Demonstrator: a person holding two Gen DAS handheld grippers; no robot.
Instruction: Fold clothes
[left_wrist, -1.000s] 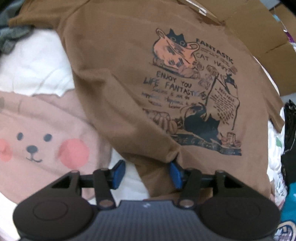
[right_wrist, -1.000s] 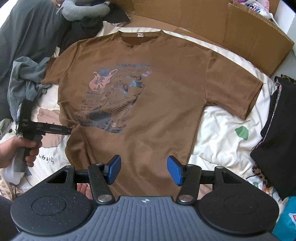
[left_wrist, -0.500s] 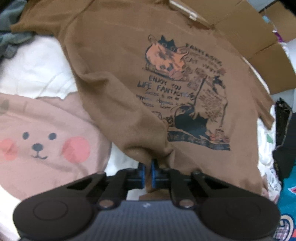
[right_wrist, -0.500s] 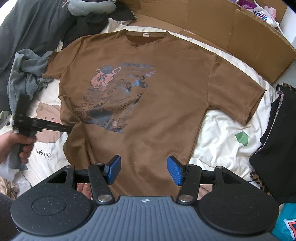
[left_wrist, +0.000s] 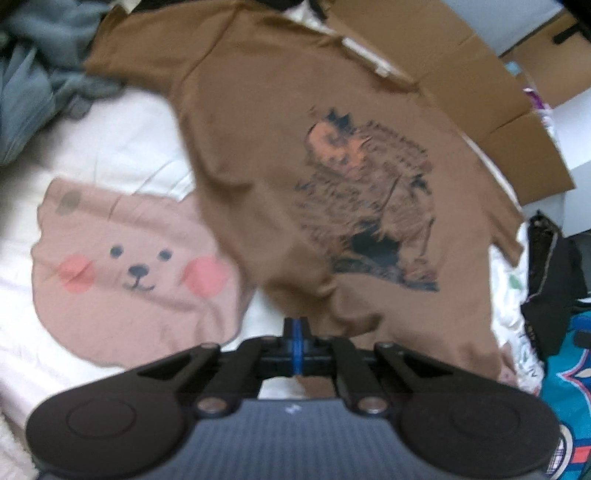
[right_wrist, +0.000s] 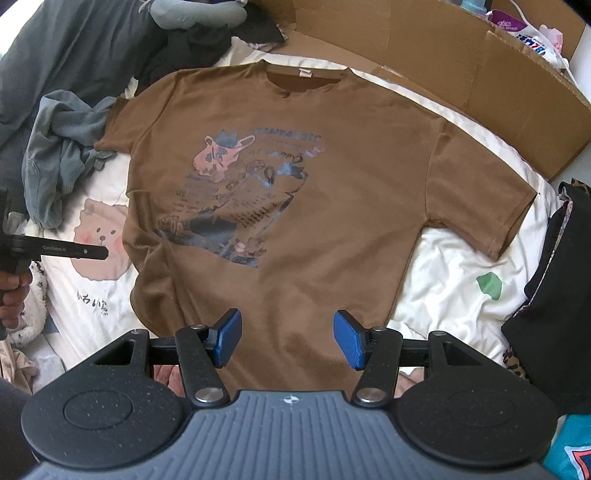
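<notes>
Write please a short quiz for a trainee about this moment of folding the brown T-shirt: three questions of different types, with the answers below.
1. True or false: the right gripper has closed on the hem of the brown T-shirt.
2. What lies along the far side of the T-shirt, past its collar? A) flat cardboard B) a wooden chair C) a laundry basket
3. In a word or two: how do the jaws of the left gripper stand?

Key
1. False: its jaws stand open above the hem.
2. A
3. Shut, with the blue pads together.
</notes>
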